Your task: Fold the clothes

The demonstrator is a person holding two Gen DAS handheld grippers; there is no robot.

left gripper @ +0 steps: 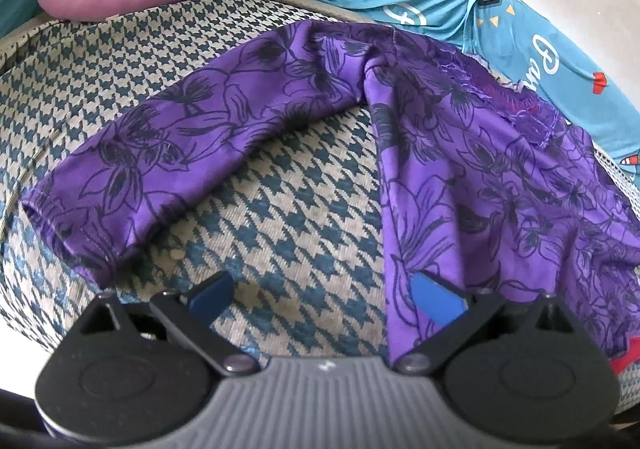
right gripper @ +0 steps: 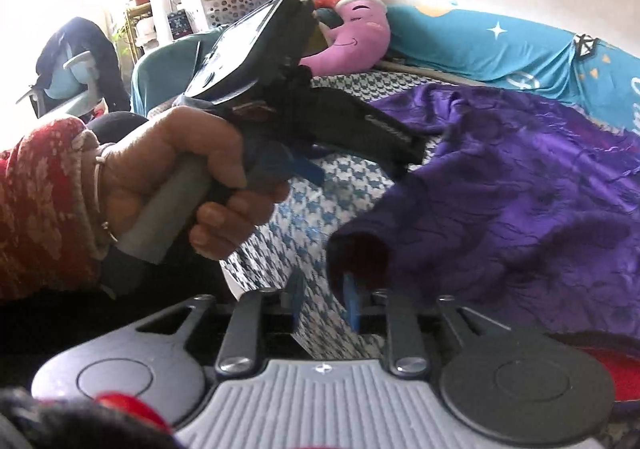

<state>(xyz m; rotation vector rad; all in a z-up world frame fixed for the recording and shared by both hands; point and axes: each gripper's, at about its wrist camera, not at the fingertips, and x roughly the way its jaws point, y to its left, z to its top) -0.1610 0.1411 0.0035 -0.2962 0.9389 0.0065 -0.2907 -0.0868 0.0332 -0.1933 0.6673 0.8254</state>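
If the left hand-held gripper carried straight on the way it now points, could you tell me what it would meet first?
Probably the houndstooth cover: the open left hand-held gripper aims at the bare patch between the purple garment's sleeve and body. Its right finger already overlaps the body's edge, though depth is unclear.

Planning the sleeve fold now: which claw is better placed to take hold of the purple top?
Probably the left claw: it is open with one finger over the purple top, near the sleeve cuff. The right claw is narrower, at another cuff.
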